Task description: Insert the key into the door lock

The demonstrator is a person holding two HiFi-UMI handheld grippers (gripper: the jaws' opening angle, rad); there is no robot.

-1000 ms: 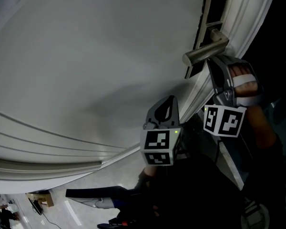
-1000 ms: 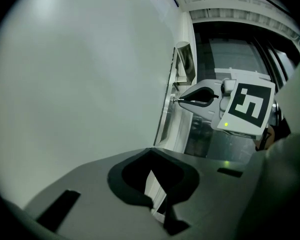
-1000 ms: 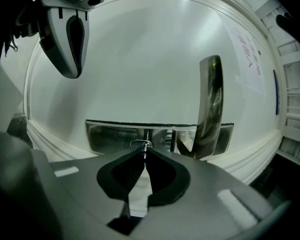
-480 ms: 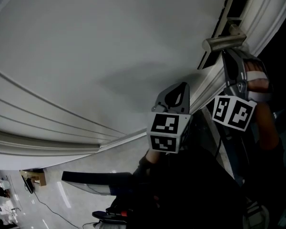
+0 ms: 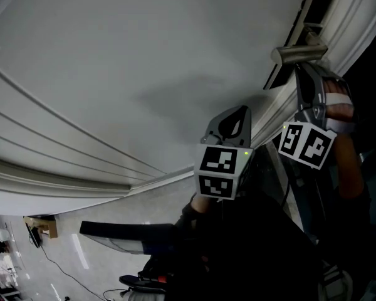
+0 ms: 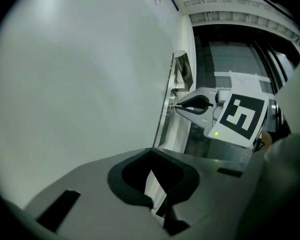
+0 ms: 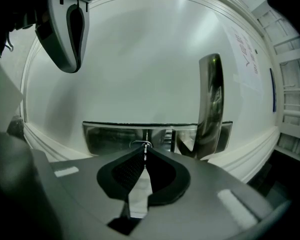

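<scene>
A white door fills the head view, with a silver lever handle at the upper right. My right gripper sits just under that handle, against the door. In the right gripper view its jaws are shut on a thin key, whose tip meets the keyhole in the shiny metal lock plate, left of the handle. My left gripper hovers by the door below and to the left, shut on nothing. The left gripper view shows the right gripper touching the door edge.
Raised mouldings run across the door panel at lower left. Dark glass and a frame lie beyond the door edge. A floor with cables and a small box shows far below at bottom left. A printed sheet is stuck to the door.
The head view has shifted, so the handle and both grippers sit further right and higher. The right gripper stays under the handle at the lock plate, and the left gripper stays beside it.
</scene>
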